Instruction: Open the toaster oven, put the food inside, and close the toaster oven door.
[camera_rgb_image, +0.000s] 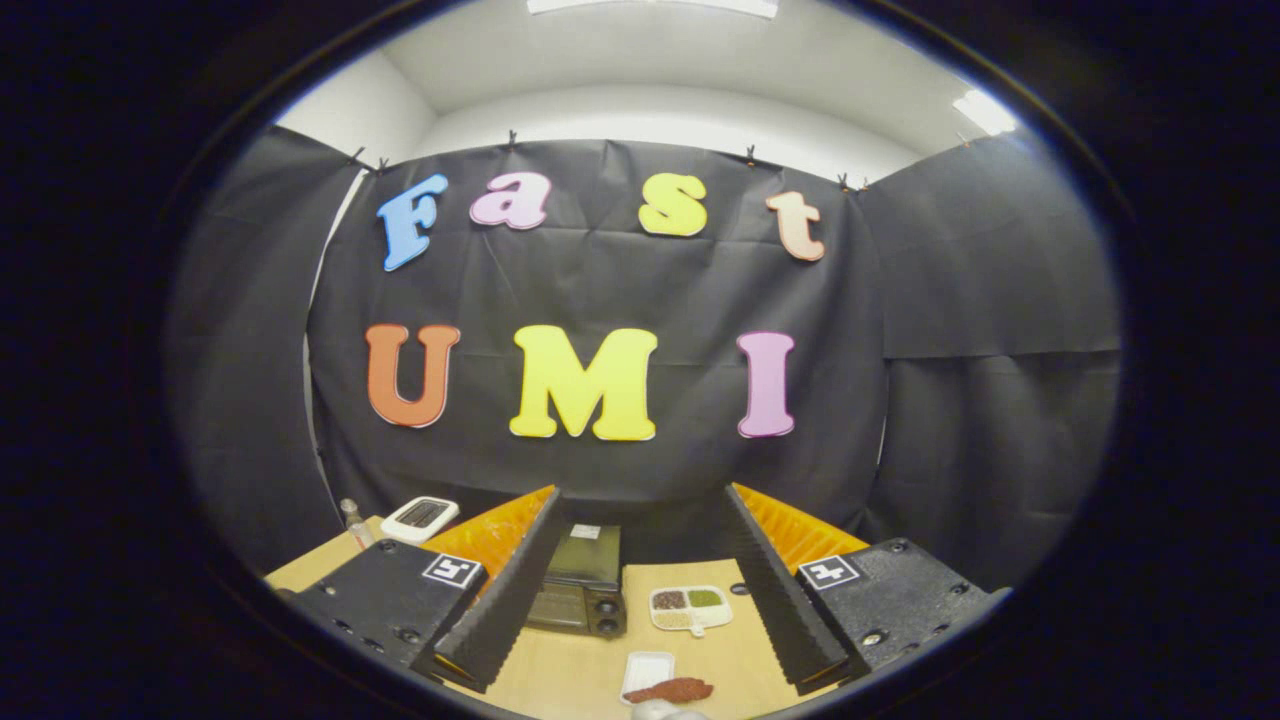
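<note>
Tongs (640, 630) wide open, holding nothing, high over surface (560, 680): drop toward oven (585, 590), hook door's top edge, pull down before touching food (670, 690).

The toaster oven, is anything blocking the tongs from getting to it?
Nothing visible does. The open tongs frame the toaster oven on the table; its door looks shut. The divided dish sits beside it.

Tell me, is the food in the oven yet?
Not yet. Nothing looks done: the oven door looks shut, and the food lies on the table by a white tray. The gripper is open and holds nothing, with the oven ahead between its fingers. Opening, loading and closing are all left.
</note>
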